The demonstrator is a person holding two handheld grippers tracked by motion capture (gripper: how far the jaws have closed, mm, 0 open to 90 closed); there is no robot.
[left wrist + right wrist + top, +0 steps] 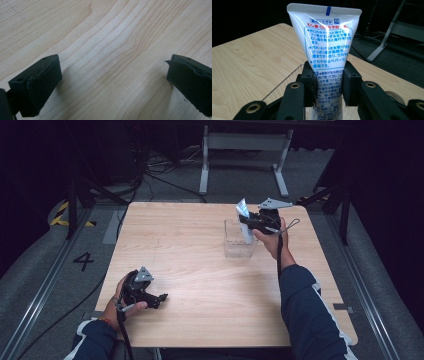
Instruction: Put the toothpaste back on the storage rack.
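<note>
right gripper point(248, 224) clamped on tube point(325, 47), pads pressing both flat faces at mid-body, crimped end up. grip across the flat faces likely chosen to stop the tube from twisting or slipping. tube held upright, lower end inside clear box point(231, 240), which stands on table point(200, 270) toward far right corner, well in from far edge. whether the cap end touches the box floor: cannot tell. upright hold over the open top suits lowering into, or lifting out of, the box; direction not determinable from this moment. printed back panel of tube facing the right gripper view, text readable, no visible denting beyond the pinch.

left gripper point(113, 82) near the near left corner, jaws wide apart, nothing between them, bare wood grain below. resting low on table, apparently parked clear of the work so as not to obstruct the right hand.

risk noted: box is light and unsecured; sideways pull on tube could tip or drag it.
</note>
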